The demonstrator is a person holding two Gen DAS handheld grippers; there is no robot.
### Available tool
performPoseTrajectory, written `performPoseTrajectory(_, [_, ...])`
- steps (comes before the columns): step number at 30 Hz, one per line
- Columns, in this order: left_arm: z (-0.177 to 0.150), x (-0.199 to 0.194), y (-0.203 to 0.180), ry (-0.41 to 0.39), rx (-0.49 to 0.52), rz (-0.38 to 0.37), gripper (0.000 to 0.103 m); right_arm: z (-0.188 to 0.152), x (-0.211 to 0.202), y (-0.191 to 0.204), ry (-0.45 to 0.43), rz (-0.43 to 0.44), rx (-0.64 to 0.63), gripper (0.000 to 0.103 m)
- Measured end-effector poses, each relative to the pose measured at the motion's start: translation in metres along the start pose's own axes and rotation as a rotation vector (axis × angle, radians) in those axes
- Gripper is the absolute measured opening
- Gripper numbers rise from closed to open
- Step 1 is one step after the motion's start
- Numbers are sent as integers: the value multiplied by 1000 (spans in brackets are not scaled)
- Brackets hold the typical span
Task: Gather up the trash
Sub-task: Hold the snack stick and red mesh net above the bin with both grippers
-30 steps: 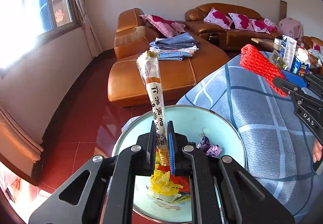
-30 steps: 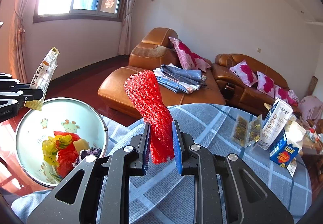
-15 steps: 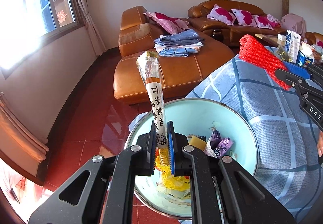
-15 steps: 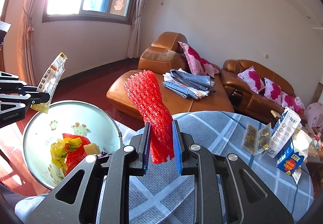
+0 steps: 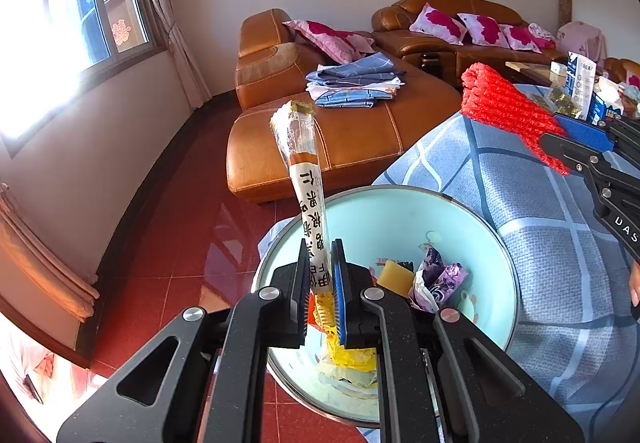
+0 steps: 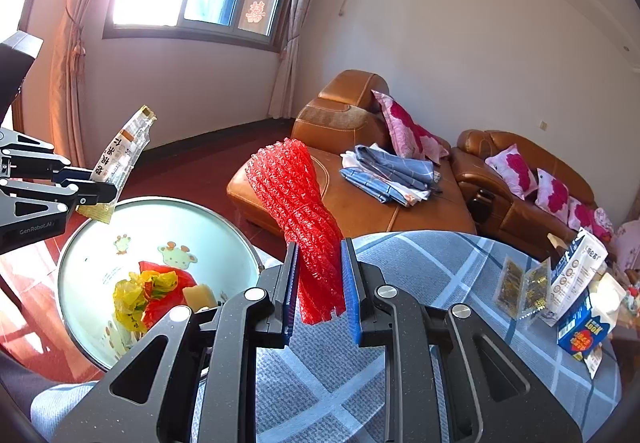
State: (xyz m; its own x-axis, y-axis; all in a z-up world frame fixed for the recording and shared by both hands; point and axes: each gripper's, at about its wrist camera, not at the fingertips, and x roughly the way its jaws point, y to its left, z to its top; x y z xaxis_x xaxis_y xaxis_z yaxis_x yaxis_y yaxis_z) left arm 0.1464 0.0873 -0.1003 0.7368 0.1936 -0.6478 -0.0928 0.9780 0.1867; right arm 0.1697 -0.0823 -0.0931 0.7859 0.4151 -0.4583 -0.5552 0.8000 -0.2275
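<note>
"GenRobot.AI" marks the left tongs (image 6: 98, 197); "DAS" shows on the right tongs (image 5: 560, 141).

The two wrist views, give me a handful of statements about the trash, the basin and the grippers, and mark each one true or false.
1. The left gripper is shut on a long white printed snack wrapper. True.
2. The right gripper is empty. False: it holds a red foam net sleeve.
3. The pale blue round basin holds no trash. False: a crumpled yellow plastic bag and a purple wrapper lie inside.
4. The wrapper is held above the basin. True.
5. Folded blue cloths lie on the brown leather sofa. True.
</note>
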Motion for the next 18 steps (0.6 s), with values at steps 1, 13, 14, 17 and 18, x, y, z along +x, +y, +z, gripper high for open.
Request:
performPoseTrajectory(1, [0, 0, 0, 1, 1, 0, 10, 0, 0, 1, -1, 2, -3, 21])
performPoseTrajectory(13, [-1, 2, 0, 10, 7, -8, 10, 0, -2, 3, -14, 31, -13, 21])
performPoseTrajectory(14, [-2, 2, 0, 11, 6, -8, 10, 0, -2, 3, -14, 34, -16, 21])
performPoseTrajectory(17, [-1, 2, 0, 12, 4, -12, 10, 0, -2, 5, -15, 39, -26, 21])
performPoseTrajectory(18, [-1, 2, 0, 12, 5, -13, 10, 0, -3, 6, -16, 42, -29, 21])
